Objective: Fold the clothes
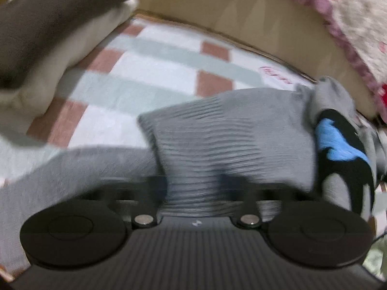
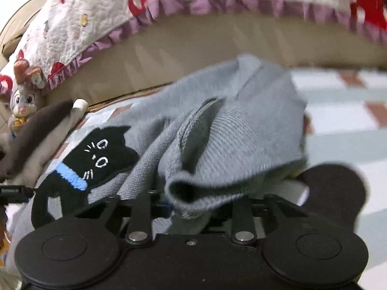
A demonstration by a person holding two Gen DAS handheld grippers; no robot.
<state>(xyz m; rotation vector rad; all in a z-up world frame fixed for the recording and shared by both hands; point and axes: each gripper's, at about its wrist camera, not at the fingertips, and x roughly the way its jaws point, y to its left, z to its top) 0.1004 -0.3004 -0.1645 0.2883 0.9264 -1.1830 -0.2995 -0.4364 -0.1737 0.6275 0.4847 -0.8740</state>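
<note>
The grey sweater (image 1: 232, 130) with its black cat patch (image 2: 101, 154) lies bunched on a checked mat (image 1: 154, 55), directly ahead of both tongs and reaching back between them. The left tongs (image 1: 193, 183) are clamped together on a ribbed edge of the sweater. The right tongs (image 2: 193, 207) are partly closed around a rolled ribbed cuff (image 2: 191, 188), though blur hides whether the pads actually press on it. From the left view the cloth runs off to the right, with the cat patch at its far right end; from the right view the patch sits to the left. So the garment seems to stretch crosswise between the two hands, each at one end, neither clearly nearer.

Beyond the mat stands a beige sofa front (image 2: 217, 46) with a frilled quilt (image 2: 96, 21) hanging over it. A plush rabbit (image 2: 23, 104) and a grey-and-white soft toy (image 1: 48, 33) sit at the side.
</note>
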